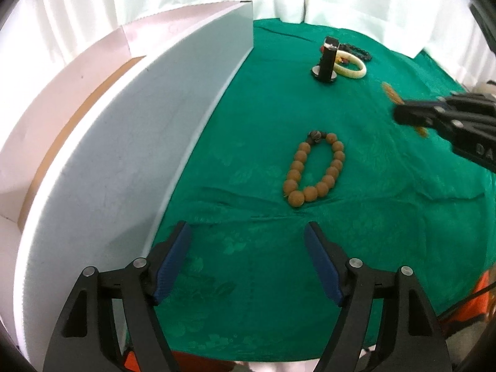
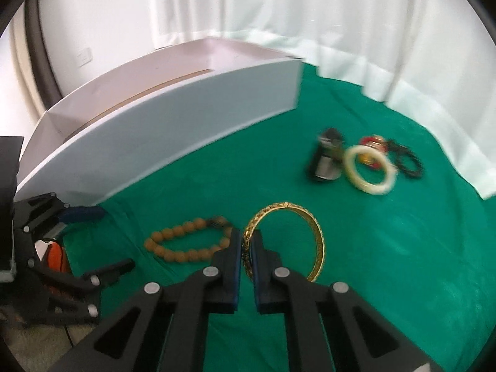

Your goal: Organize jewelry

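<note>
White curtains hang behind a worktop (image 1: 387,217) draped in green patterned cloth, with a long white box (image 1: 139,155) standing open-topped along its left side.

My right hand-held gripper (image 2: 245,248) is clamped on a gold bangle (image 2: 319,241), its blue pads squeezing the near rim so the ring stands on edge above the cloth. In the left wrist view that same hand-held gripper reaches in from the right edge, and only blurred gold slivers of the bangle show around its tip.

My left hand-held gripper (image 1: 248,238) hangs over the cloth with its jaws well apart and nothing between them. Just beyond its fingertips a bracelet of brown wooden beads (image 1: 314,170) lies flat in an oval, a darker knot bead at its far end, near the box wall but not touching it.

Further back sits a small black stand (image 1: 327,62), and just beside it a cream bangle (image 1: 352,68) lies flat. Behind that ring are a dark beaded bracelet (image 2: 406,161) and some red pieces (image 2: 372,145), too blurred to make out.
</note>
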Demonstrator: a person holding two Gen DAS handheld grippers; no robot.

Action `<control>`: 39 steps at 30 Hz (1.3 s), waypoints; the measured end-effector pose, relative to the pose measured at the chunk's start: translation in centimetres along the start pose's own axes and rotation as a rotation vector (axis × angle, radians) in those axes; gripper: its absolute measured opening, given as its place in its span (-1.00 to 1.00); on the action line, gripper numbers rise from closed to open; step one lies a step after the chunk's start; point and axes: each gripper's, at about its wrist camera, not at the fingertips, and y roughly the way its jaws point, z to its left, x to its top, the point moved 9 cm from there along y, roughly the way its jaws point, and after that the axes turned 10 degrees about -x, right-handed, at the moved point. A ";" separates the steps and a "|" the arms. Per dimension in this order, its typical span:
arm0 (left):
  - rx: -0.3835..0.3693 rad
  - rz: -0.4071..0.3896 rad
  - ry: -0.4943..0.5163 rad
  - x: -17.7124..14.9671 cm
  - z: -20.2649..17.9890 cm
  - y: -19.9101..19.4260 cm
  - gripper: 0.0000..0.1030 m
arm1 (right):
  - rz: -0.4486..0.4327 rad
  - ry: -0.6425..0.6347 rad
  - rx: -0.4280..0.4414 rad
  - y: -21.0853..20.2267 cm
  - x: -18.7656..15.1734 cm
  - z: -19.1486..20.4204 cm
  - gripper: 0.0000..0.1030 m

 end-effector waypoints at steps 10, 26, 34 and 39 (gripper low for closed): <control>-0.093 0.001 -0.047 0.0 -0.1 -0.2 0.57 | 0.149 0.090 -0.118 3.0 -6.0 -5.3 -0.79; -0.182 0.003 -0.098 3.9 -0.5 1.1 0.56 | 0.045 0.347 -0.084 -2.9 -9.2 -8.3 -0.13; -0.142 0.085 0.010 6.0 -2.2 6.0 0.34 | 0.051 0.447 -0.067 -3.3 -11.1 -9.5 -0.13; -0.129 0.066 0.147 6.8 -4.4 7.0 -0.16 | 0.037 0.459 -0.068 -3.9 -11.1 -9.8 -0.13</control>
